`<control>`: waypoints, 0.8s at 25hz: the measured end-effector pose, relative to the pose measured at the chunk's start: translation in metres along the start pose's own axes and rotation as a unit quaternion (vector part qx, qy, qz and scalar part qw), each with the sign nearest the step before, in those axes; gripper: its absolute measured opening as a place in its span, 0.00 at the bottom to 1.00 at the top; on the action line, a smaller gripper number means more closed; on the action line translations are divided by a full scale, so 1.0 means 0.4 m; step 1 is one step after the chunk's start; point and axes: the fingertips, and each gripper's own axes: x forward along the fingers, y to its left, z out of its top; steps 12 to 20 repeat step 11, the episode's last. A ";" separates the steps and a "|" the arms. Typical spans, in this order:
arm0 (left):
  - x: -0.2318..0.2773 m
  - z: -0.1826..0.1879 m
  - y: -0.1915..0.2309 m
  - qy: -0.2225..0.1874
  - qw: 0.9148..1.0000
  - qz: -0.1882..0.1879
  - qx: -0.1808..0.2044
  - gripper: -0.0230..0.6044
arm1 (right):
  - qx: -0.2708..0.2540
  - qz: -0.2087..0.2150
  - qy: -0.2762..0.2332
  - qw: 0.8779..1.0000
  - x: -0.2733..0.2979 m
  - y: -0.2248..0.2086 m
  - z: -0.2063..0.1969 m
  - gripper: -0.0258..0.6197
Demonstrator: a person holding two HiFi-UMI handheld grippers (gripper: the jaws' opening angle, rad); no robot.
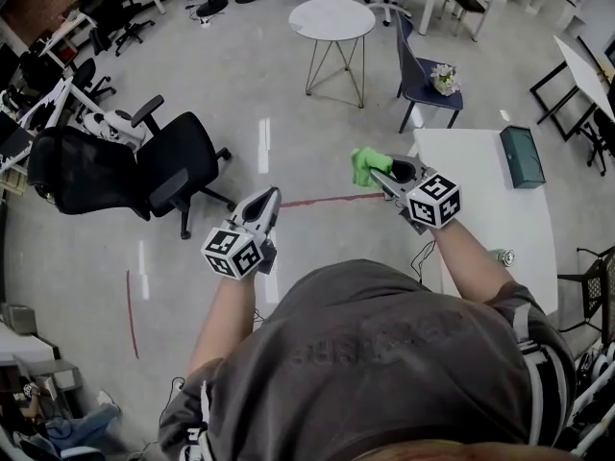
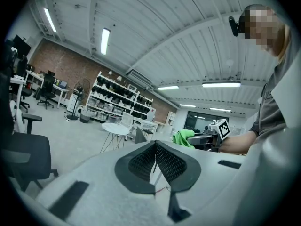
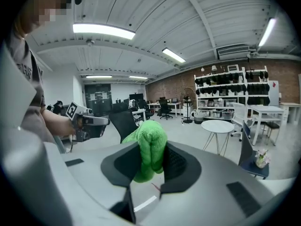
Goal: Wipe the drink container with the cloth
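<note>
Standing mid-left in the head view, a black office chair [image 1: 115, 176] sits on the floor. Lower centre-left, the left gripper [image 1: 272, 192] has its jaws pressed together with nothing between them. Right of centre, the right gripper [image 1: 377, 173] clamps a bunched green cloth [image 1: 363, 166]. At right, a white table [image 1: 471, 161] bears a teal box [image 1: 522, 157].

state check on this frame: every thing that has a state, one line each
left claw: shut, nothing between its jaws
right claw: shut on green cloth
green cloth: bunched, held in the air, touching no surface
teal box: lying flat on white table
small silver item: on white table, too small to tell more
office chair: upright, unoccupied
</note>
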 end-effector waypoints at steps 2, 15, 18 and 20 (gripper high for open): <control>0.001 0.003 0.003 -0.001 1.000 0.002 0.000 0.05 | -0.002 0.002 0.001 1.000 0.002 -0.002 0.001 0.20; 0.004 0.006 0.001 -0.001 1.000 -0.001 -0.002 0.05 | -0.005 0.004 0.003 1.000 0.005 -0.009 0.005 0.19; 0.004 0.006 0.001 -0.001 1.000 -0.001 -0.002 0.05 | -0.005 0.004 0.003 1.000 0.005 -0.009 0.005 0.19; 0.004 0.006 0.001 -0.001 1.000 -0.001 -0.002 0.05 | -0.005 0.004 0.003 1.000 0.005 -0.009 0.005 0.19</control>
